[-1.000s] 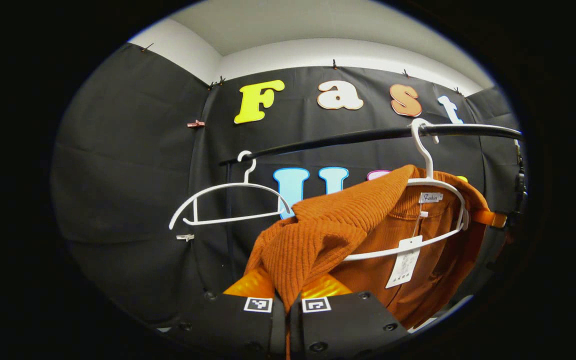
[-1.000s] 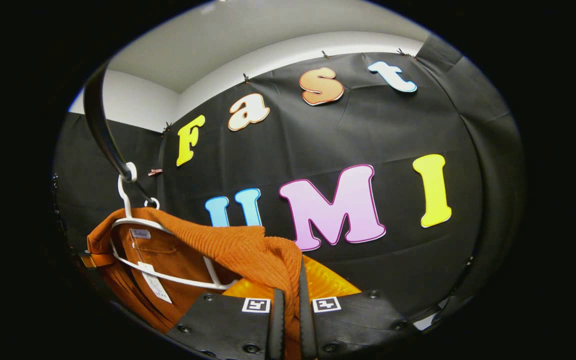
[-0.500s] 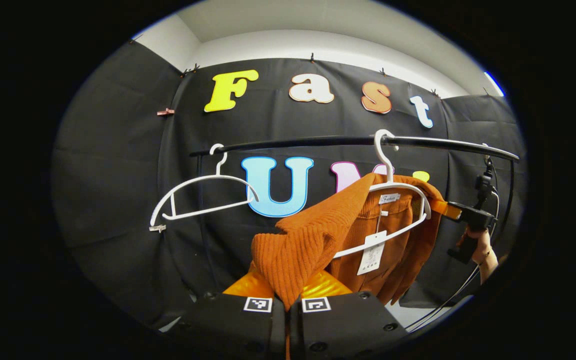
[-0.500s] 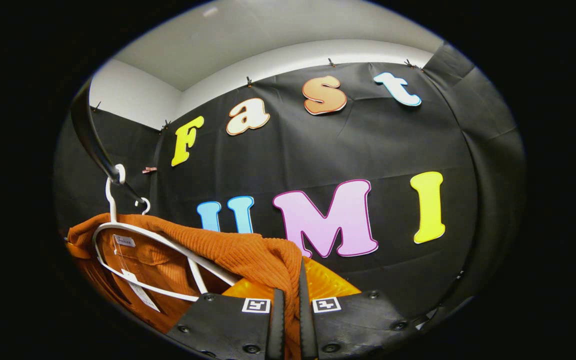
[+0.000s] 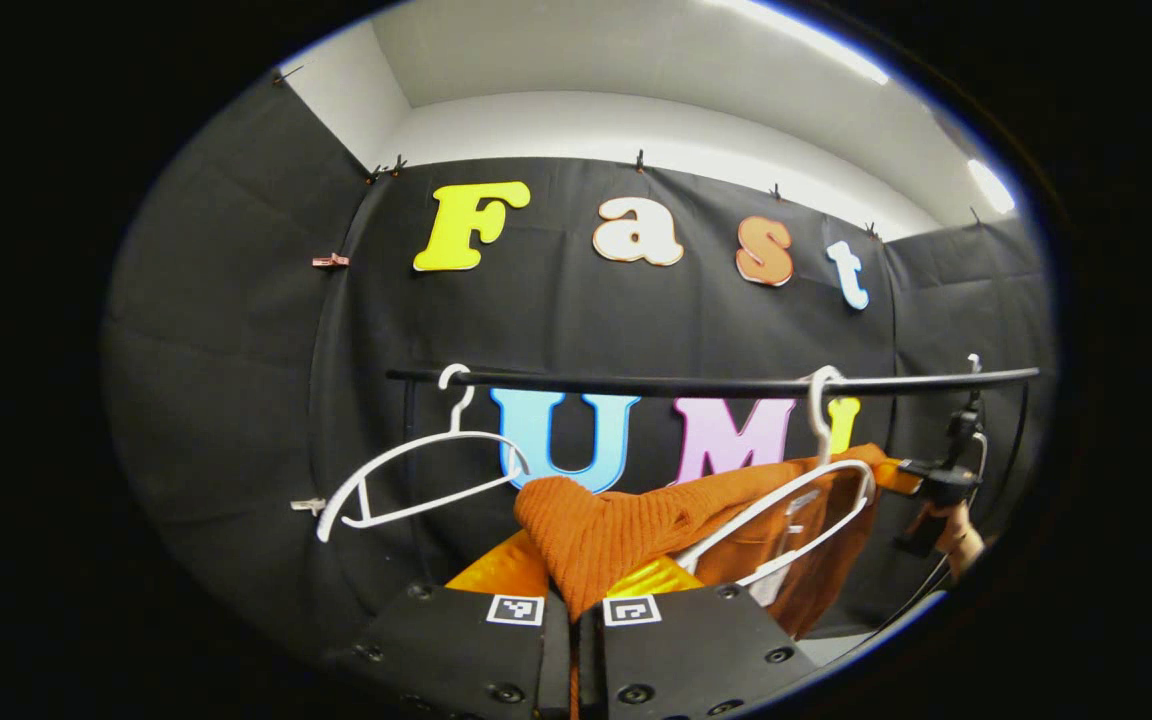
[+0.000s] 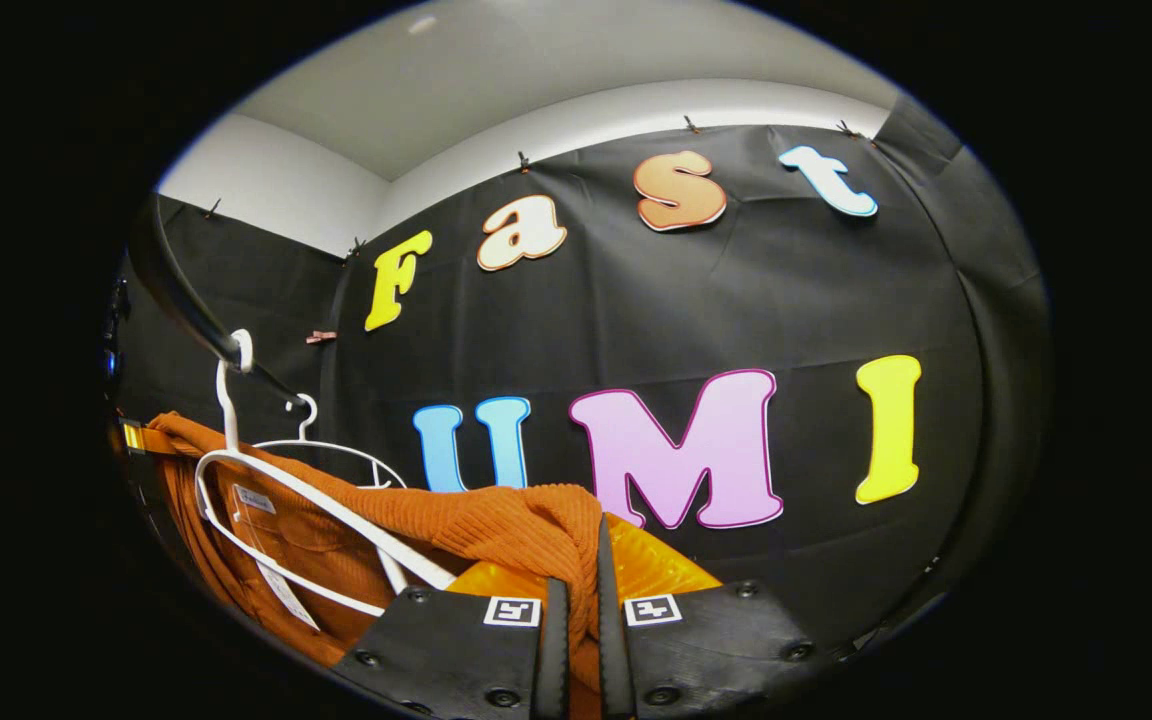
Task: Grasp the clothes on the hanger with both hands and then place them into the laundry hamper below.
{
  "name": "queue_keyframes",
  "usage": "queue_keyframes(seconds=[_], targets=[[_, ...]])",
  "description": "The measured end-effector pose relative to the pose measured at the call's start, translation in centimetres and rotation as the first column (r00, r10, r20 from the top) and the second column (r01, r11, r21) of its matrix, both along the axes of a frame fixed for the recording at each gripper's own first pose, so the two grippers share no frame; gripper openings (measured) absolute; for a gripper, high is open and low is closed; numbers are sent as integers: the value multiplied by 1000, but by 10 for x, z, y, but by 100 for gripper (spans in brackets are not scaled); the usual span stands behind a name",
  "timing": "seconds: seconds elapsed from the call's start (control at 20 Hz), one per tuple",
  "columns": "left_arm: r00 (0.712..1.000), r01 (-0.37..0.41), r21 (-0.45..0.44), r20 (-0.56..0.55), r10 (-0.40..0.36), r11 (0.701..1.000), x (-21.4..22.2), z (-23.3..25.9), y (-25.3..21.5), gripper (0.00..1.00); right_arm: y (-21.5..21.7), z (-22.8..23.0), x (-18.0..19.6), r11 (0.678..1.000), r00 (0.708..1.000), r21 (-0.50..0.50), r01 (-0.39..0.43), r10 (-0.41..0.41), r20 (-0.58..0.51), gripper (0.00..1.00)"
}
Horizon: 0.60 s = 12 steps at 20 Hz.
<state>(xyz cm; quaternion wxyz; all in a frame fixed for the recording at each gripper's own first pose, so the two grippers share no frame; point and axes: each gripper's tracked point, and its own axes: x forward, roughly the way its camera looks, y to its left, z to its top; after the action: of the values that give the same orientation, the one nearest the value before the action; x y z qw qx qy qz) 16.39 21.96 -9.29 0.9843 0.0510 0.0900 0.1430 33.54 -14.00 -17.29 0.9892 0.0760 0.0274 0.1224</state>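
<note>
In the left gripper view, the left gripper [image 5: 574, 585] sits at the bottom centre with its two fingers drawn together, clamped on a bunched fold of an orange ribbed knit garment [image 5: 626, 525]. The cloth rises from between the fingers and stretches away to the right, where it is draped over a white plastic hanger [image 5: 786, 510]. That hanger's hook is caught over a black horizontal rail [image 5: 696, 383], and the hanger tilts, its near end lower than its far end. A paper tag [image 5: 768, 585] hangs below it against the fabric. Farther left on the same rail hangs a second white hanger [image 5: 416, 480] with nothing on it, also tilted. At the far right edge, the right gripper [image 5: 901, 478] grips the other end of the garment, held by a person's hand [image 5: 961, 535]; a cable trails down from it.

In the right gripper view, the right gripper [image 6: 576, 590] is at the bottom centre, its fingers pressed close on a fold of the orange garment [image 6: 496, 520]. The knit runs away to the left and down, over the white hanger [image 6: 316, 545], which hooks onto the black rail [image 6: 186, 300] curving along the upper left. A small neck label [image 6: 258, 500] and the paper tag [image 6: 288, 597] show inside the collar area. The bare hanger [image 6: 336, 450] is visible just behind. At the far left edge, part of the left gripper [image 6: 136, 438] meets the garment's end.
</note>
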Motion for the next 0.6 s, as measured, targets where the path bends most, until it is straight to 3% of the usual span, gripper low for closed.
queue_keyframes(seconds=[0.05, 0.25, 0.4, 0.45, 0.6], targets=[[1000, -6, -9, -21, 6, 1000, 5, -11, 10, 7, 1, -3, 2, 1000, 1000, -18, -8, 8, -6, 16], [991, -63, -103, -121, 50, 993, 14, -72, 43, 7, 13, -30, 6, 998, 996, -20, -53, 52, -67, 16], [985, -91, -187, -163, 60, 978, 8, -115, 50, 8, 12, -58, 6, 997, 991, -50, -65, 58, -119, 12], [981, -109, -197, -182, 73, 974, 5, -127, 51, 8, 13, -70, 5, 996, 988, -54, -66, 58, -146, 16], [967, -139, -203, -237, 89, 969, -2, -161, 43, 8, 5, -111, -7, 997, 971, -60, -48, 32, -238, 16]])
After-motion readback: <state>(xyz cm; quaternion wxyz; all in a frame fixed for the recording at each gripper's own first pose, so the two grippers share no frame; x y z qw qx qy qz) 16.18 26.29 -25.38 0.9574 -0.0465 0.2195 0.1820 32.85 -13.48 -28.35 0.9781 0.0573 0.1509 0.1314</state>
